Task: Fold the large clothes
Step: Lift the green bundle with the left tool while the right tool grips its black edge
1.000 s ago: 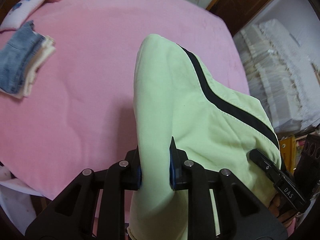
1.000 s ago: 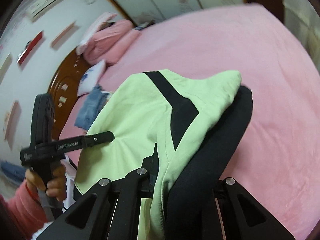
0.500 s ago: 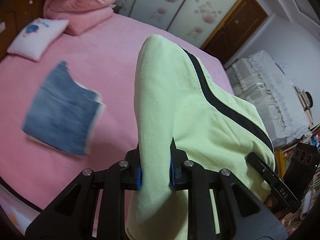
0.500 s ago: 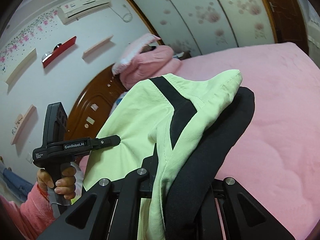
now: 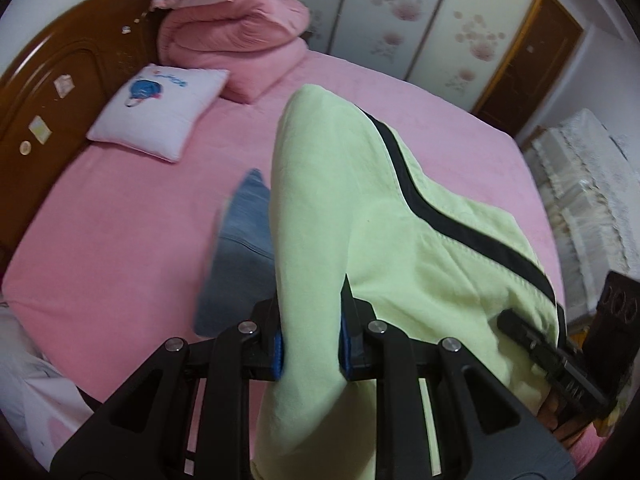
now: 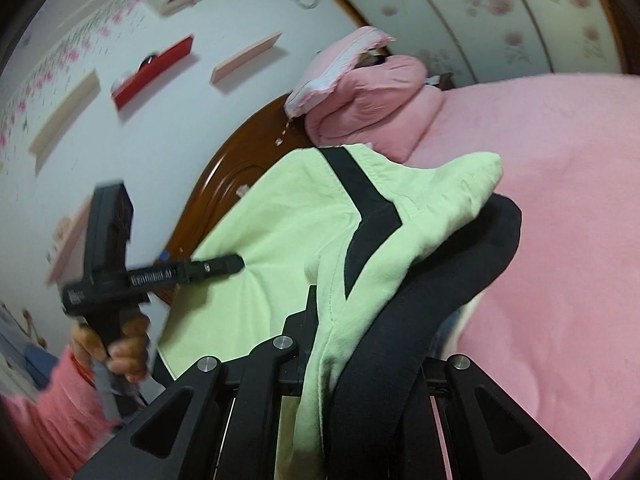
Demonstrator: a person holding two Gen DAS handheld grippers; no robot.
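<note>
Both claws are clamped on the pale green cotton garment with a black stripe (image 5: 344,208): left claw (image 5: 310,350) and right claw (image 6: 360,344) hold it up over the pink bed (image 5: 120,232), folded blue denim jeans (image 5: 240,248) lying underneath, white pillow (image 5: 160,112) further back.

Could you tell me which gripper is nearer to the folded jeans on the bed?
Left. The left gripper holds the green garment just above the jeans; the right gripper grips it farther off, to their right.
</note>
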